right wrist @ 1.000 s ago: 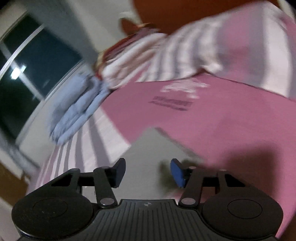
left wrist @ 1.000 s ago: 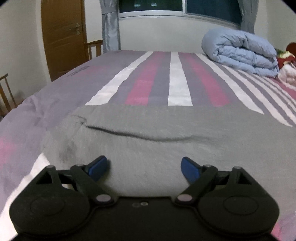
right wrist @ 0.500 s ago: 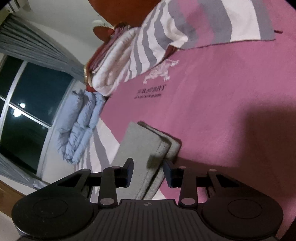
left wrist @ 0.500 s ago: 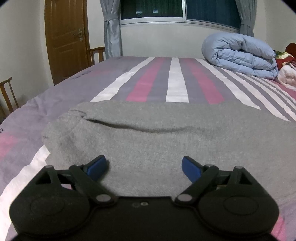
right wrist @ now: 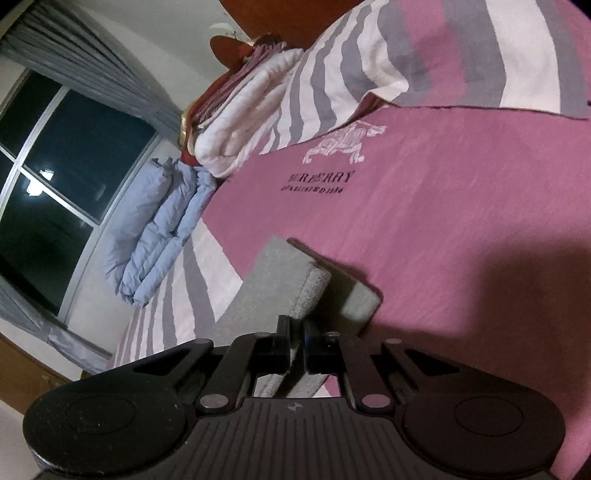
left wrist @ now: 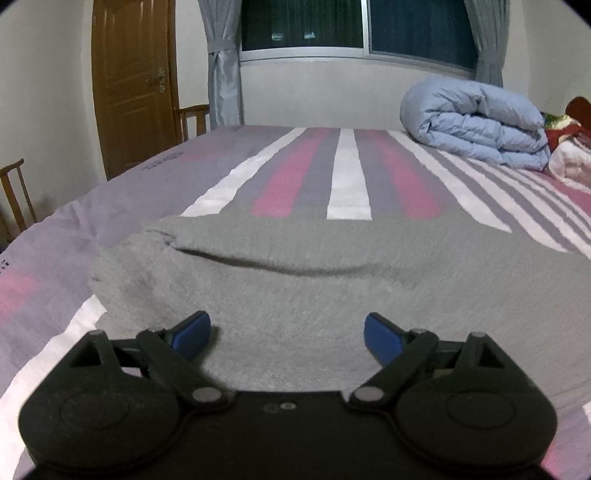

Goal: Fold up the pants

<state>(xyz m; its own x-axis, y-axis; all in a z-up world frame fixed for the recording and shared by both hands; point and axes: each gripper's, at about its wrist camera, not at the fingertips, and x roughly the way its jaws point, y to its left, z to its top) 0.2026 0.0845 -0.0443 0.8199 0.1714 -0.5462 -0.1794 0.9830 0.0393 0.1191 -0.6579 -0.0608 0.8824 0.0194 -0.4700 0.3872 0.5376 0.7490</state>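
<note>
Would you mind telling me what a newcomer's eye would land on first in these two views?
First, the grey pants spread across the near part of the striped bed, with the left hand-held gripper wide open just over them. Next, the right hand-held gripper, shut on the edge of the pants at the leg ends. Behind, a rolled pale-blue duvet sits under the dark window.

Pants (left wrist: 332, 295): I'm seeing plain heather grey, fuzzy, no print.
Bed sheet (left wrist: 347, 173): I read pink, grey and white stripes; a solid pink panel with a white horse emblem and dark lettering.
Duvet (left wrist: 476, 122): pale blue from here.
Left tool (left wrist: 286, 334): black, blue pads.
Door (left wrist: 133, 81): I get brown wood.
Curtains (left wrist: 221, 62): grey.
</note>
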